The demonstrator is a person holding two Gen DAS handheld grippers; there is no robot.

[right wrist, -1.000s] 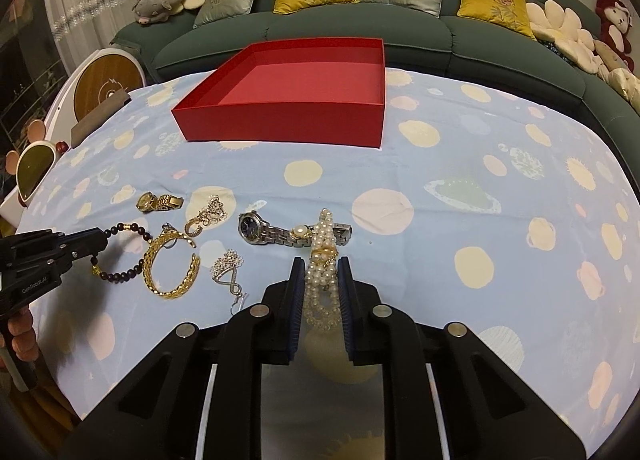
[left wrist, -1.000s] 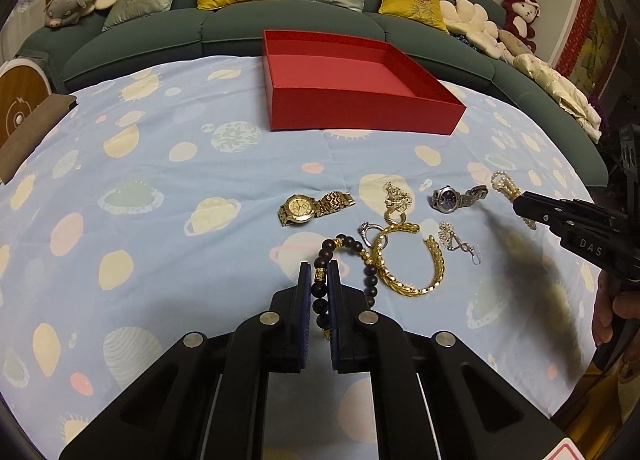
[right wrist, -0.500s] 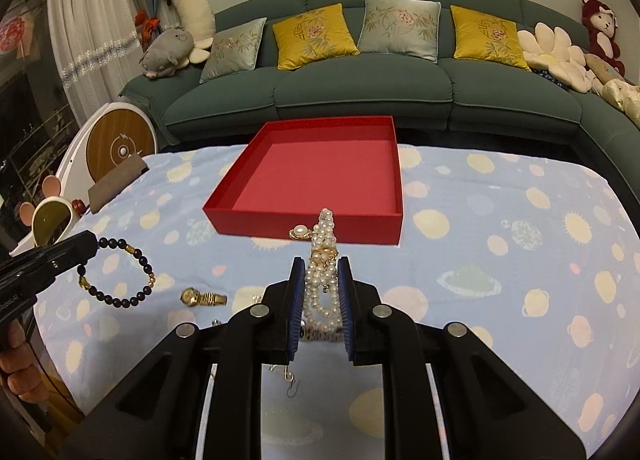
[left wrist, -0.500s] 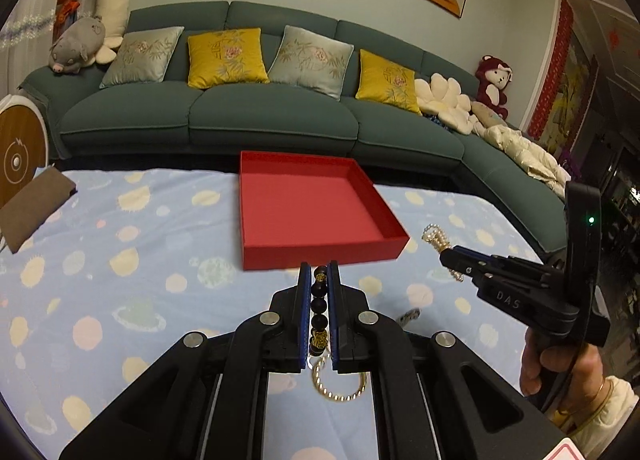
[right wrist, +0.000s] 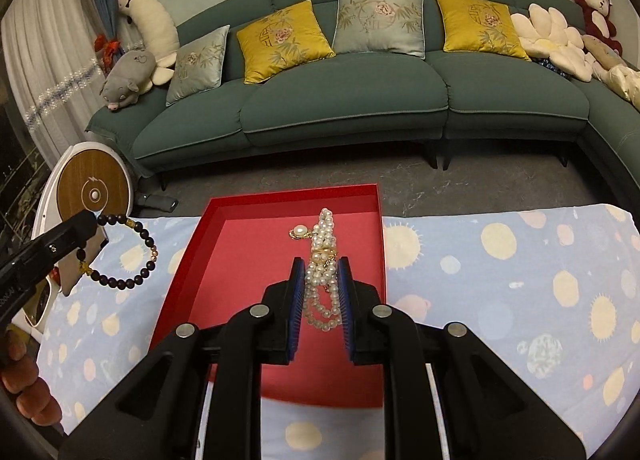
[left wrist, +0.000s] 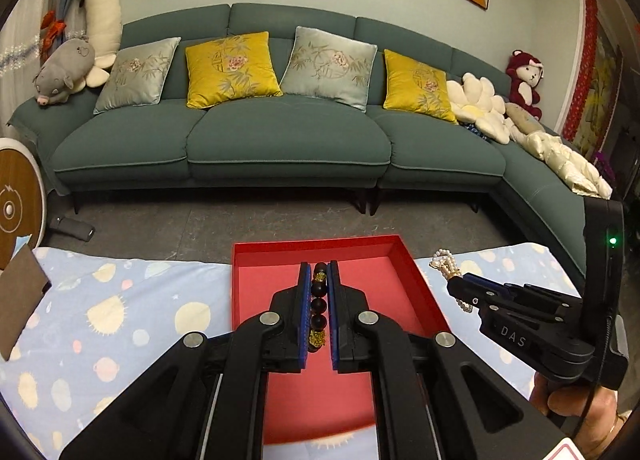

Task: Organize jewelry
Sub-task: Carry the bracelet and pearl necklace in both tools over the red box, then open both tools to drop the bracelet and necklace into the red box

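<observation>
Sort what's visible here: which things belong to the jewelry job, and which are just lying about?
Job:
- dark bead bracelet, clamped in left tool
- pearl bracelet, clamped in right tool
- red box

Lying about:
- sofa
- cushions
- plush toys

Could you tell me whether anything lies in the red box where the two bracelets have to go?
Nothing visible does. The red box shows a bare floor in both views. The left gripper holds the dark bead bracelet and the right gripper the pearl bracelet.

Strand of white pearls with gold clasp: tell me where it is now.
Clamped in the right gripper, the strand of white pearls hangs above the open red box on the planet-print cloth.
</observation>
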